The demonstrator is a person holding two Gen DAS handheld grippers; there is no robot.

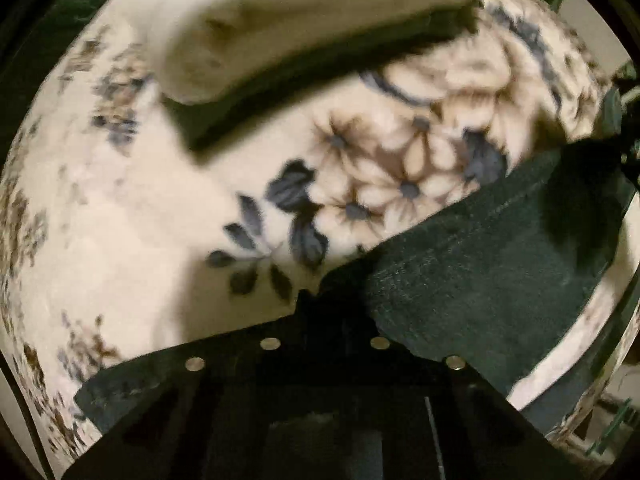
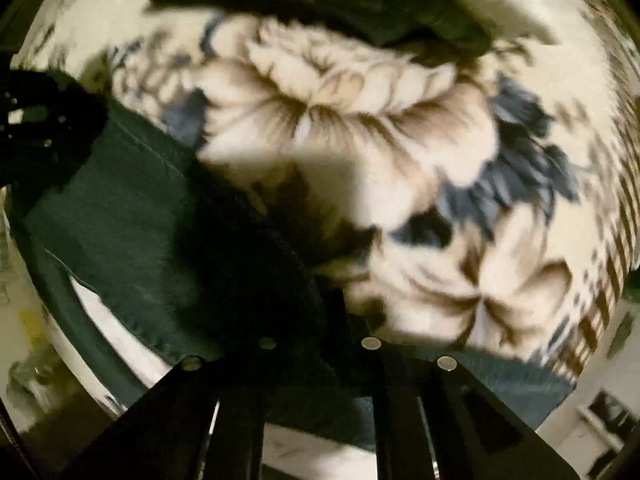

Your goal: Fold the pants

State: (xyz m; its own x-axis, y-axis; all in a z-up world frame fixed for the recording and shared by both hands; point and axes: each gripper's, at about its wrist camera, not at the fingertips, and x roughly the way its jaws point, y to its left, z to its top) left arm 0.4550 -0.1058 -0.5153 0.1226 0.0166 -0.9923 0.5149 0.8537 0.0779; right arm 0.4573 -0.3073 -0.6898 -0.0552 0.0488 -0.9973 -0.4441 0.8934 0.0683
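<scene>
Left gripper [image 1: 320, 300] and right gripper [image 2: 332, 304], both pointing down with jaws narrowed, each pinch an edge of the dark pants [image 1: 500, 248], which lie on a floral blanket [image 1: 160, 220]. Step in hand: the grasp. Next, probably, lifting both held edges together and carrying them across the fabric.

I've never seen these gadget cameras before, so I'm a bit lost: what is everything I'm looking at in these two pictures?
Pants: one pair, dark green, lying on the blanket; each gripper is closed at an edge of it.
Blanket: one, cream with brown and blue flowers, spread beneath everything.
Pillow: one, cream, far side of the blanket.
Left gripper: one, black, shut on the pants.
Right gripper: one, black, shut on the pants.
</scene>
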